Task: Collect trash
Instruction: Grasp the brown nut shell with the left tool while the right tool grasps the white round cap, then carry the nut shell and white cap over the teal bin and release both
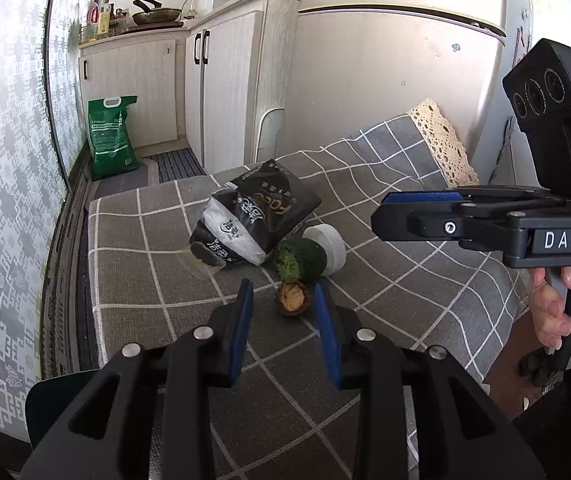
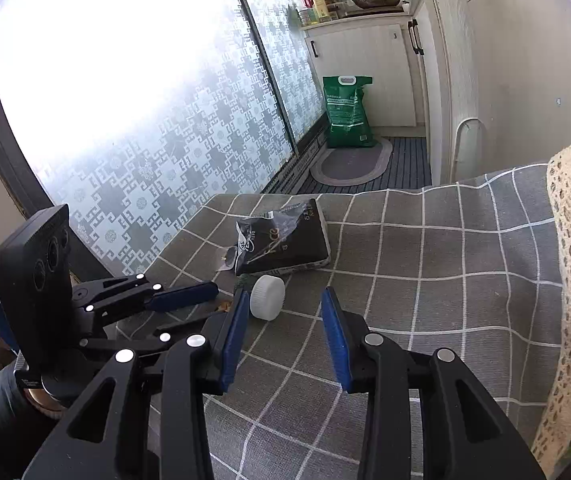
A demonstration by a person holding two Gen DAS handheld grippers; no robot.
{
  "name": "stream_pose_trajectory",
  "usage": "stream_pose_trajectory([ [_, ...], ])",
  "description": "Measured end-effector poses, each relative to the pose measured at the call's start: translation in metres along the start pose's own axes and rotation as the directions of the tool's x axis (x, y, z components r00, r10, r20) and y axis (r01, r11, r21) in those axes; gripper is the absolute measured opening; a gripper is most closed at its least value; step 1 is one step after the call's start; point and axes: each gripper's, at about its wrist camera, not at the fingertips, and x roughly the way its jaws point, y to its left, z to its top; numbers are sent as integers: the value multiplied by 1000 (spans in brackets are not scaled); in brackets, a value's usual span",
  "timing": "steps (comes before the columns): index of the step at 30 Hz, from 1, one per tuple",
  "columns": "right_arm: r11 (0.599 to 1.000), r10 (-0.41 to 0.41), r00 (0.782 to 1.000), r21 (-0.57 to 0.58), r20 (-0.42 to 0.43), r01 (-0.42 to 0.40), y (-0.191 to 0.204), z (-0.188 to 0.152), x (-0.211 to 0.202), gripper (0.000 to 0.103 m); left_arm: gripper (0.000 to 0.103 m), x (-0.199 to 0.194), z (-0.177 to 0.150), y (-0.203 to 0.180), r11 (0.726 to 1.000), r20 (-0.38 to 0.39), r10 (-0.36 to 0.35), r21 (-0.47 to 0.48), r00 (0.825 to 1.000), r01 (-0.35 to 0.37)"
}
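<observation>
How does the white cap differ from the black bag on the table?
The white cap is small, round and rigid with a ribbed edge; the black bag is much larger, flat and crumpled, with print on it. The cap lies nearer both grippers; the bag lies behind it. Both rest on the checked cloth.

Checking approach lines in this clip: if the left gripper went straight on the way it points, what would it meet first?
Most likely the brown food scrap, which lies on the checked cloth just past the open jaws of the left gripper. The broccoli piece sits right behind it. Depth is hard to judge.
</observation>
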Motion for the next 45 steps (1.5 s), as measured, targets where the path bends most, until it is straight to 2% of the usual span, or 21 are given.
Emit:
stream_pose_trajectory([
  [3, 1000, 3, 1000, 12, 10, -3, 5, -1, 6, 38, 32, 2, -1, 1, 1000, -7, 8, 0, 1000, -8],
  [7, 1000, 12, 1000, 3, 2, -12, 13, 0, 13, 38, 21, 4, -1, 1, 1000, -12, -9, -6, 1000, 9],
  [13, 1000, -1, 1000, -10, -10, 1, 16, 0, 19, 38, 20, -3, -1, 3, 1000, 12, -20, -8, 1000, 20],
  [22, 1000, -22, 1000, -22, -16, 21, 21, 2, 24, 34, 20, -26, 5, 23, 996, 98, -20, -85, 995, 28],
  [28, 999, -43, 999, -19, -25, 42, 18, 2, 27, 25, 21, -39, 5, 34, 994, 135, 6, -113, 991, 9],
  [33, 999, -44, 998, -16, -40, 44, 15, 2, 29, 11, 21, -51, 6, 49, 989, 166, 20, -149, 986, 5],
  [45, 987, -141, 990, -83, -14, 139, 31, 10, 19, 9, 21, -81, 1, 90, 962, 223, 110, -268, 968, -48],
])
